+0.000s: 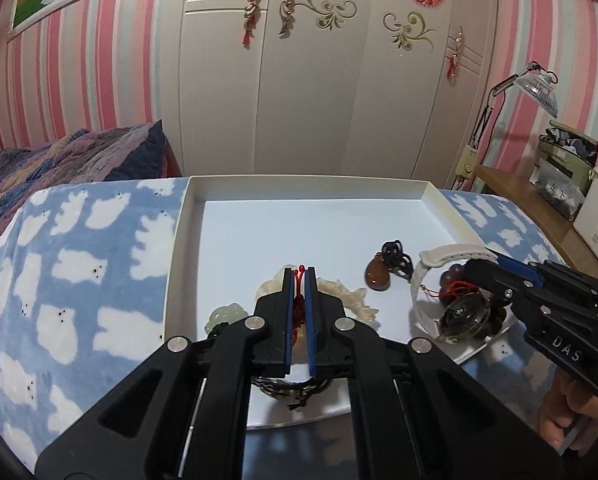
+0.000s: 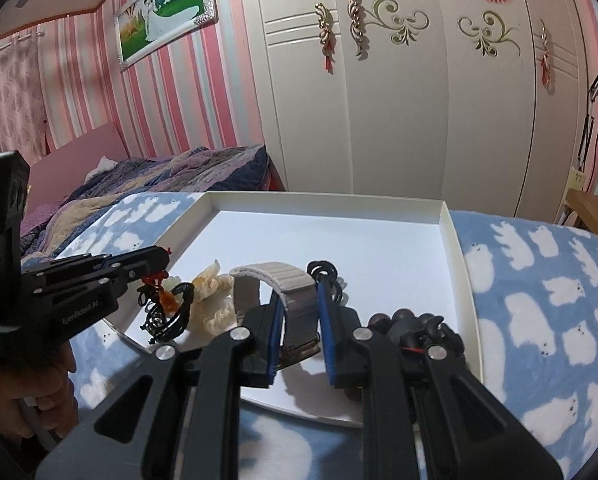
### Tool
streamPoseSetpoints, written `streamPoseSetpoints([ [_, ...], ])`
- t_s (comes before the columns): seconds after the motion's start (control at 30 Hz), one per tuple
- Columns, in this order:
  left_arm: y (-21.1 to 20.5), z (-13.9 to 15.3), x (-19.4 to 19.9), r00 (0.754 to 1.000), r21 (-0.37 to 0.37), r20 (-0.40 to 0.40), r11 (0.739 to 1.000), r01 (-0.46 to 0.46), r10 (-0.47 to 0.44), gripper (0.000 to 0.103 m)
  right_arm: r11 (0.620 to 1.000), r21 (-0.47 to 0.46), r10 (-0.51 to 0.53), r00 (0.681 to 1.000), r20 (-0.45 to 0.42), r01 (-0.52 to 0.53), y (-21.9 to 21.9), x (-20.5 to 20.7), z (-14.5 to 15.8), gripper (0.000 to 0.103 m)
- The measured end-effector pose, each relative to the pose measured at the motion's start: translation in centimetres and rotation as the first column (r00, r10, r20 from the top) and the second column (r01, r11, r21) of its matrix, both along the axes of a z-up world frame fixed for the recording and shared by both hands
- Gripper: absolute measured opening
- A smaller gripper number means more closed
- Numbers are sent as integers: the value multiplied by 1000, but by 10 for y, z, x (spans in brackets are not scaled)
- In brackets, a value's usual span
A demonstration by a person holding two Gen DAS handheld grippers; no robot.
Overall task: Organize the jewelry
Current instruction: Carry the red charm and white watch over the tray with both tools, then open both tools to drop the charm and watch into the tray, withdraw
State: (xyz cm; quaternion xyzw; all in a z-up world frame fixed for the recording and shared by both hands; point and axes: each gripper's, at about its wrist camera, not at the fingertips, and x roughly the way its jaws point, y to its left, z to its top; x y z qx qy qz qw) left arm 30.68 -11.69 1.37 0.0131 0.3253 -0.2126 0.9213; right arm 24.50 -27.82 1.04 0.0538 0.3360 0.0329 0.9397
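A white tray [image 1: 187, 200] lies on the cloud-print cloth with jewelry at its near end. My left gripper [image 1: 299, 276] is shut on the red cord of a pendant [image 1: 299, 308] and holds it above a cream beaded bracelet [image 1: 355, 296]; the pendant's red knot and black cord [image 2: 167, 304] hang from it in the right wrist view. My right gripper [image 2: 299, 300] is closed around the white strap of a watch [image 2: 275, 276], whose dial [image 1: 463, 316] shows in the left wrist view. An amber pendant on black cord [image 1: 377, 276] and dark wooden beads [image 2: 403, 320] lie beside it.
A pale green jade piece [image 1: 225, 314] lies left of my left gripper, and a dark bracelet [image 1: 283, 388] lies under it. A bed with a quilt [image 1: 79, 152] stands at the left, a wardrobe [image 1: 319, 80] behind, and a wooden shelf with a lamp [image 1: 539, 84] at the right.
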Motion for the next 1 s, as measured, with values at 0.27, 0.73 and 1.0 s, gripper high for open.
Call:
streamPoseSetpoints([
  [0.27,-2,-8,7,1000,20,-19,1000,-13,14,3,1000,1,10,1000,-24,-10,1,5,-8,17],
  [0.73,-14,-23,11,999,58,-46,998,10,-7,4,1000,-15,-18,997,-76,17,-5,13,-28,18],
  [1.0,-12,-25,11,999,52,-52,999,4,-1,5,1000,-28,-16,997,-79,14,-4,13,-30,18],
])
